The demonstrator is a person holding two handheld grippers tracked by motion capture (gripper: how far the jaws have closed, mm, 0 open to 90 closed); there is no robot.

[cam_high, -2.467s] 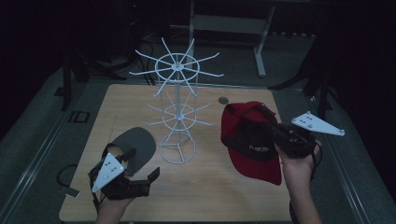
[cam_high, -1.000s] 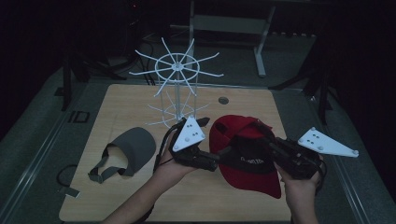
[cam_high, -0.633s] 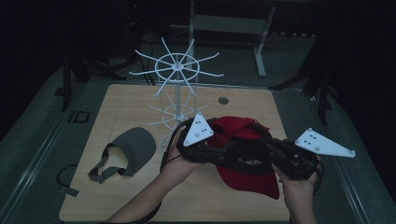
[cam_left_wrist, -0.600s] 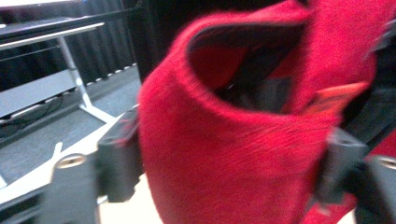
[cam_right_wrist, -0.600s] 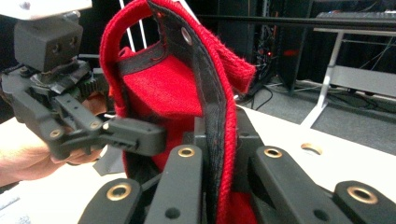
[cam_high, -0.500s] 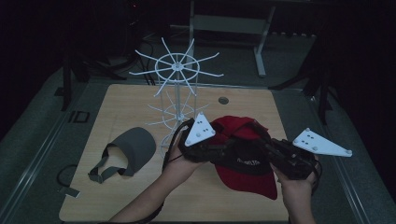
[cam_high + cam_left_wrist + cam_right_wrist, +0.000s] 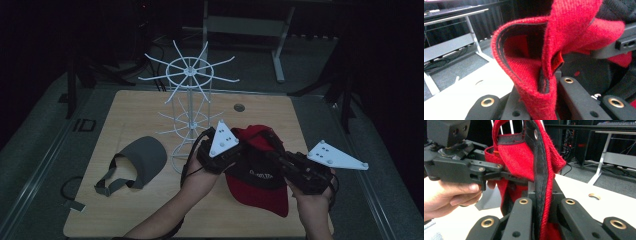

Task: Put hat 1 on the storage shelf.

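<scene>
Up high, your left gripper [image 7: 231, 159] and right gripper [image 7: 285, 161] both pinch the red cap [image 7: 260, 180] on the table [image 7: 125, 115], beside the white rack [image 7: 187, 115] and grey visor [image 7: 140, 157]. Your left gripper view shows its jaws, just closed, squeezing the cap's edge [image 7: 531, 82]; the cap hides most else. Your right gripper view shows its jaws shut on the cap's black band [image 7: 541, 185], with your other hand [image 7: 446, 195] close by.

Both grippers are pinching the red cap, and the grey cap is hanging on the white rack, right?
Not quite. Both grippers, left and right, do pinch the red cap, but the high view shows the grey cap lying on the table beside the white rack.
</scene>
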